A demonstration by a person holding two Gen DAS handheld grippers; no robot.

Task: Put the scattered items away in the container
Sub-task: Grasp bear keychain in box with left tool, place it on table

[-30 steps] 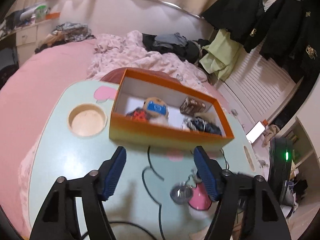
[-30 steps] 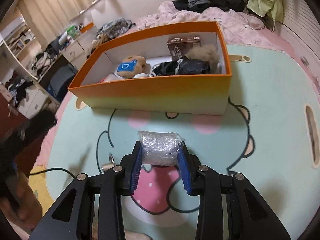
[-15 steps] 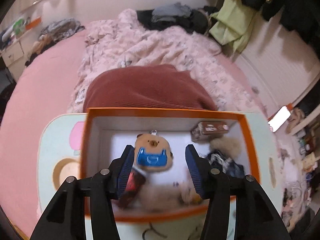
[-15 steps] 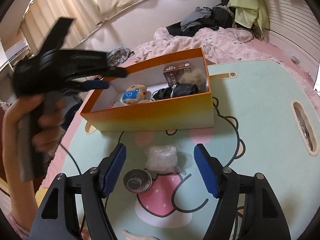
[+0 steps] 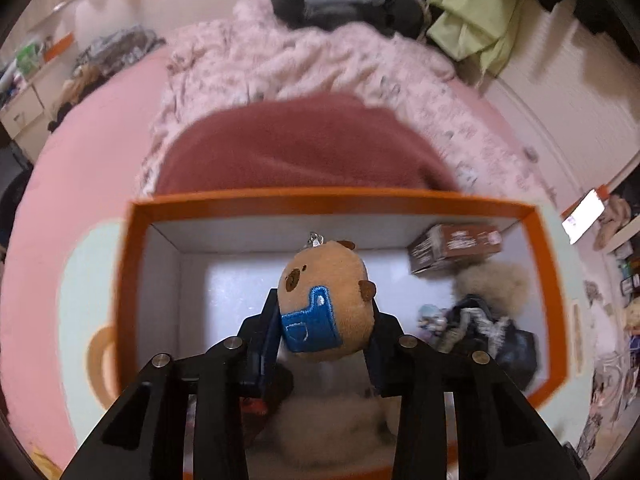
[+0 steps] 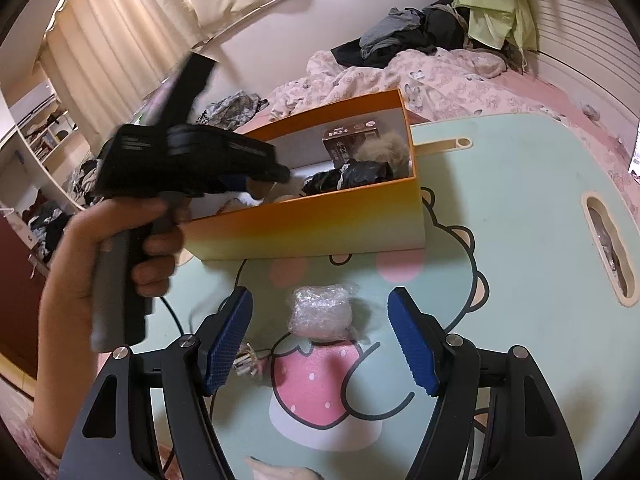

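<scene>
Over the orange cardboard box (image 5: pixel 332 200), left gripper (image 5: pixel 326 322) just closing on one plush capybara charm (image 5: pixel 326 300). Right gripper (image 6: pixel 320 344) spread wide around one crinkly bubble-wrap bundle (image 6: pixel 322 312), just outside the box.

Your left gripper (image 5: pixel 326 328) points steeply down, and its jaws have just been closing; both blue pads now press a plush capybara keychain (image 5: pixel 326 304) from either side. Your left hand (image 6: pixel 116 248) wraps the grey handle, fingers curled around the front. Your right gripper (image 6: pixel 320 336) tilts downward with its jaws spread wide, the pads clear of everything between them.
</scene>
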